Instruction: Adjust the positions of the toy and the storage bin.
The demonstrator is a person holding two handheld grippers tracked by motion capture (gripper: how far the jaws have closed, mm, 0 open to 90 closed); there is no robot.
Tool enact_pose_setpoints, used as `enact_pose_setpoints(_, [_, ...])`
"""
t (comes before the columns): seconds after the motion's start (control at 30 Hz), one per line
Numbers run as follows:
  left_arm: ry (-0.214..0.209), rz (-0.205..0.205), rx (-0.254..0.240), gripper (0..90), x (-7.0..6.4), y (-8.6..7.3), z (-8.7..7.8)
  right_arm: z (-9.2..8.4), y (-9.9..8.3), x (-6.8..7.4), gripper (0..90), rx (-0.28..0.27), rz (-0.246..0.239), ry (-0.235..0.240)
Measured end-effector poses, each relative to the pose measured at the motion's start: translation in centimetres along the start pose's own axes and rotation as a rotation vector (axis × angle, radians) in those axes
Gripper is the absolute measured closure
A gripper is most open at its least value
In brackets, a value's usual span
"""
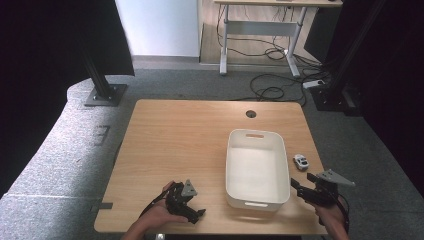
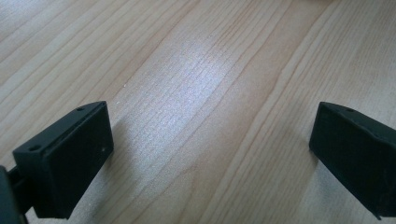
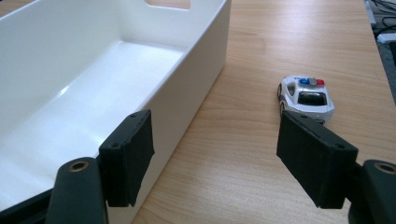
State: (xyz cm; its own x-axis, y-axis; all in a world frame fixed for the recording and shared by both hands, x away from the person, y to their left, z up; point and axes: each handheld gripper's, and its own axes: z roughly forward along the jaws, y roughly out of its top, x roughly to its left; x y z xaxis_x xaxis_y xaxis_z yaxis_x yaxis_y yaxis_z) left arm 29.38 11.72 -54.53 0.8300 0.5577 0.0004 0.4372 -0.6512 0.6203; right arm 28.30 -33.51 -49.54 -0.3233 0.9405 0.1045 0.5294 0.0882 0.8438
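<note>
Nearest the camera in the high view, lower left of frame, the left gripper (image 1: 187, 202) is resting low over bare table (image 1: 175, 140), well apart from everything else; in the left gripper view its jaws are standing spread wide w/ nothing but wood grain between them. Lower right of the high view, the right gripper (image 1: 305, 192) is hovering just right of the white bin (image 1: 256, 200), near that bin's front right corner. In the right gripper view the right gripper (image 3: 215, 154) is pointing along the bin's right wall, jaws spread wide & holding nothing; the left-hand jaw is sitting in front of the bin (image 3: 196, 88) wall, the right-hand jaw is lying just below the toy police car (image 3: 306, 98). So the car is lying ahead of the jaws & off to the right side of that frame, not centred in the gap. Its long axis is running roughly up-frame, approx. in line w/ the jaws' reach, w/ the rear window facing the camera. In the high view the car (image 1: 300, 161) is sitting on the table just right of the bin, apart from it, straight beyond the right gripper. Right hand is clearly the nearer one; judging by this, the reach needs a small shift rightward, then fwd, to bracket the car's sides.
</note>
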Motion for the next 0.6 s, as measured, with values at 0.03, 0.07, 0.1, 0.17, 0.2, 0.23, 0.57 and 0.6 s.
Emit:
enact_pose_setpoints(0.03, [0.0,0.0,0.0,0.1,0.0,0.0,0.0,0.0,0.06,0.07,26.9,-0.001,-0.001,0.001])
enact_pose_setpoints(0.07, [0.0,0.0,0.0,0.1,0.0,0.0,0.0,0.01,0.13,0.14,27.0,-0.005,0.0,0.002])
enact_pose_setpoints(0.1, [0.0,0.0,0.0,0.1,0.0,0.0,0.0,0.01,0.23,0.23,27.0,-0.007,-0.002,0.003])
enact_pose_setpoints(0.17, [0.0,0.0,0.0,0.1,0.0,0.0,0.0,0.04,0.37,0.4,27.7,-0.012,-0.001,0.005])
enact_pose_setpoints(0.2, [0.0,0.0,0.0,0.1,0.0,0.0,0.0,0.06,0.41,0.46,27.8,-0.015,-0.002,-0.001])
enact_pose_setpoints(0.23, [0.0,0.0,0.0,0.1,0.0,0.0,0.0,0.07,0.45,0.47,27.8,-0.017,-0.001,-0.002])
enact_pose_setpoints(0.57, [0.0,0.0,0.0,0.1,0.0,0.0,0.0,-0.07,0.96,0.66,28.2,-0.046,0.013,-0.01])
enact_pose_setpoints(0.6, [0.0,0.0,0.0,0.1,0.0,0.0,0.0,-0.15,1.04,0.65,27.8,-0.052,0.021,0.0])
